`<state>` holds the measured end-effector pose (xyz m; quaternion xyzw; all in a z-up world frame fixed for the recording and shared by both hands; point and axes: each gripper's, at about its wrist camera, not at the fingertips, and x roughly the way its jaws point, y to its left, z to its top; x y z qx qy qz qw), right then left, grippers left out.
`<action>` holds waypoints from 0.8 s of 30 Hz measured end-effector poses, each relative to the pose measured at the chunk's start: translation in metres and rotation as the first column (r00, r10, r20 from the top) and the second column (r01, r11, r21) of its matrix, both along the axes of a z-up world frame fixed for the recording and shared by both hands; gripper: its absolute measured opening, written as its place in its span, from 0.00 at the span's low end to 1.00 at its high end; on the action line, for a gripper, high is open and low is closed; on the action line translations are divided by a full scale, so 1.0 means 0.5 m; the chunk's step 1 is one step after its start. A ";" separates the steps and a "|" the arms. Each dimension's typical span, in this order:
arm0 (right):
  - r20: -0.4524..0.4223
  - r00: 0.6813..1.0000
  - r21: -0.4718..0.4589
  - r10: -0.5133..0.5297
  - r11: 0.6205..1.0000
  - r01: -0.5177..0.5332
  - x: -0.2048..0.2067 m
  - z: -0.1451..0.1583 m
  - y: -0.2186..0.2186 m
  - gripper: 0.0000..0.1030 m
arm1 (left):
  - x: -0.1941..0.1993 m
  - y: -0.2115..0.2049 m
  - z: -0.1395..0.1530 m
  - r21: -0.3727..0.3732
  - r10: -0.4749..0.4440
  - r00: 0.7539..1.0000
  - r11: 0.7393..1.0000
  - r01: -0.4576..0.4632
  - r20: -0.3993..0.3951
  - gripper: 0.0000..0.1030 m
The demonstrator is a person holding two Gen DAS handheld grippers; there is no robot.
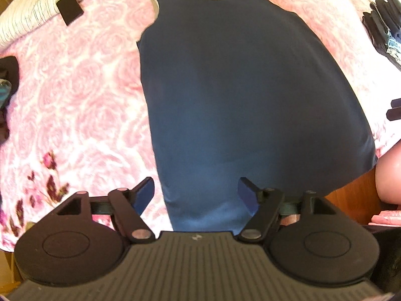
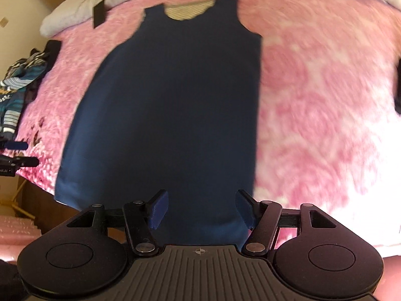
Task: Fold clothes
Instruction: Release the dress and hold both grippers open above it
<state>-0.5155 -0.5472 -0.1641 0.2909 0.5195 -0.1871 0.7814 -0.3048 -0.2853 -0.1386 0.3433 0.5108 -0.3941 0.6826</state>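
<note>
A navy sleeveless garment [image 1: 238, 75] lies flat on the pink rose-patterned blanket [image 1: 75, 87], neckline far from me and hem at the near bed edge. My left gripper [image 1: 196, 193] hovers open over the left part of the hem, blue pads apart, nothing between them. In the right wrist view, which is motion-blurred, the same garment [image 2: 175, 100] fills the middle. My right gripper [image 2: 202, 208] is open above the hem's right end, near the garment's right edge, and holds nothing. The cloth lies below both grippers' fingers.
A black rectangular item [image 1: 69, 10] lies on the blanket at the far left. A heap of striped clothes [image 2: 17, 85] sits at the left edge and dark folded clothes [image 1: 386, 25] at the right. A wooden bed edge [image 1: 351, 190] shows below the hem.
</note>
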 end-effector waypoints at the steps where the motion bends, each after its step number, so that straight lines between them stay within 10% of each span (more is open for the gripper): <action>1: 0.004 1.000 -0.003 0.010 1.000 -0.010 0.007 0.005 -0.001 0.61 | 0.003 -0.004 0.004 0.006 -0.004 1.000 1.000 0.004 0.002 0.71; 24: 0.026 0.998 -0.024 0.062 0.998 -0.061 0.038 0.053 -0.053 0.61 | 0.018 0.004 -0.017 0.030 -0.066 0.995 0.998 0.064 0.075 0.74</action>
